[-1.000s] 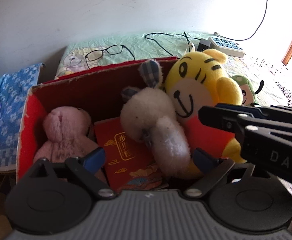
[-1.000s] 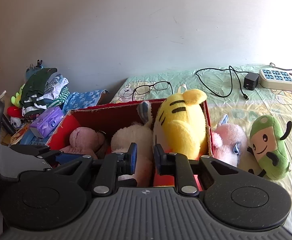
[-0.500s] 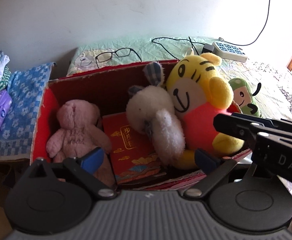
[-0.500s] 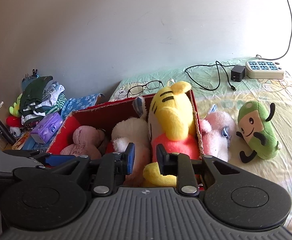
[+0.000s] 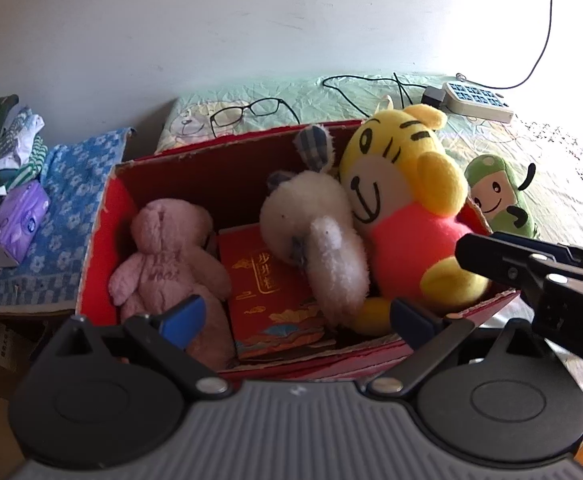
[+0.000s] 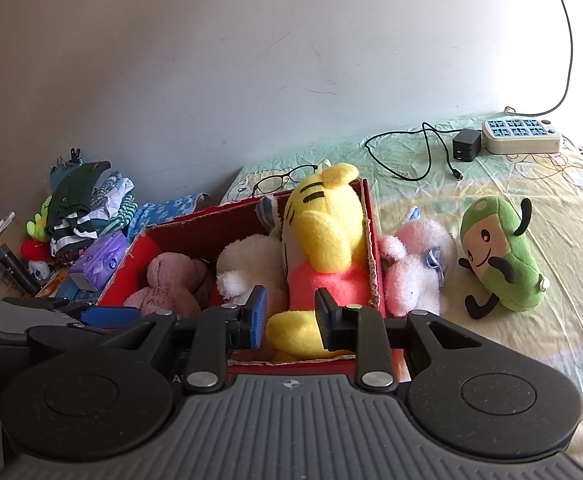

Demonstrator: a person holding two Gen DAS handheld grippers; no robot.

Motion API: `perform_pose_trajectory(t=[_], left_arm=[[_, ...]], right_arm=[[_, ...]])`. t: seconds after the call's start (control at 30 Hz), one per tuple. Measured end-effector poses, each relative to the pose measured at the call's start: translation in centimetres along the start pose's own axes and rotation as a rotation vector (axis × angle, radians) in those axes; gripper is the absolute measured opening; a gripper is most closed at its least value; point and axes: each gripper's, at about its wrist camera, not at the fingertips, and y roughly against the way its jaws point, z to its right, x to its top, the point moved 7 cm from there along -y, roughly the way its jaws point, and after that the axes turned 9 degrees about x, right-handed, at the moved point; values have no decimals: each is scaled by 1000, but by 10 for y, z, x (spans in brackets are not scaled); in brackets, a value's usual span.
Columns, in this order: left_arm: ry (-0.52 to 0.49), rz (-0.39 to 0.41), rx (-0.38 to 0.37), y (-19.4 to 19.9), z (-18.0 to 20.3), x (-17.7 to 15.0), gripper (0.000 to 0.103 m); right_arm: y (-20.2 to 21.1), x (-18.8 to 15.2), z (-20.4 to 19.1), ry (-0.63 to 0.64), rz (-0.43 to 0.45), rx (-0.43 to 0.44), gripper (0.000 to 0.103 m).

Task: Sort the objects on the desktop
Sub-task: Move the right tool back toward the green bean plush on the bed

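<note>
The yellow tiger plush (image 6: 323,240) sits in the red cardboard box (image 6: 373,248), beyond the right gripper (image 6: 289,316), whose narrow jaws are opening, empty. The left gripper (image 5: 295,316) gapes wide, empty.

Both handheld units look like the same kit. The left gripper (image 5: 295,314) has a ribbed grey plastic body along the bottom, flanked by two big round black discs with a shallow circle pressed in the middle. Black linkage arms run forward from the body, each pinned with a shiny silver screw, ending in blue pads (image 5: 183,314). The right gripper (image 6: 289,316) is built alike: same grey ribs, a tiny compass-style mark at the centre, black discs, silver screws. Seen beside the left one's body, its black casing carries white letters "DA".
</note>
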Motion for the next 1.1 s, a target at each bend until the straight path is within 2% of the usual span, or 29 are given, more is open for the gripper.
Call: perform_pose_trajectory(t=[0.5,0.9,1.1], left_arm=[[57,-21,114,7,21,6,99],[16,4,245,22,41,14,99],[4,32,271,33,54,24,99]], right_arm=[[11,8,31,23,-66,75,28],[11,8,55,19,-115,121,29],[13,9,74,7,-124,136,29]])
